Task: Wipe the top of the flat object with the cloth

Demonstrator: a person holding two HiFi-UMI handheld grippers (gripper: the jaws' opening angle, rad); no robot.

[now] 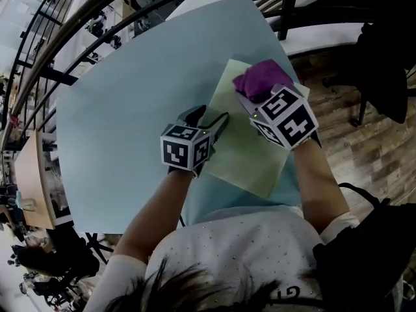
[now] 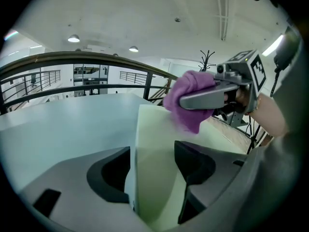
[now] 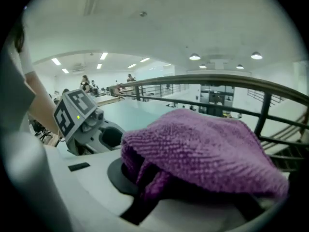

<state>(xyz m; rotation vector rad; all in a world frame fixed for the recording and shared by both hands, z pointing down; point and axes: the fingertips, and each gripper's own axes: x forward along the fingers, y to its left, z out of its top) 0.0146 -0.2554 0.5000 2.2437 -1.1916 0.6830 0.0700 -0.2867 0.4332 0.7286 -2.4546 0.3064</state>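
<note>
A pale green flat sheet [image 1: 250,155] lies on the light blue table [image 1: 130,122], near its right edge. My right gripper [image 1: 252,97] is shut on a bunched purple cloth [image 1: 261,78] that rests on the sheet's far end. In the right gripper view the cloth [image 3: 207,149] fills the space over the jaws and hides their tips. My left gripper [image 1: 208,121] sits at the sheet's left edge, open. In the left gripper view the sheet [image 2: 154,144] runs between the two jaws, its edge close to the left one, and the cloth [image 2: 189,94] shows beyond.
A dark curved railing [image 1: 71,25] runs round the table's far and left sides. Wooden floor [image 1: 364,155] and a black chair [image 1: 383,70] lie to the right. The table's near edge meets the person's body [image 1: 240,252].
</note>
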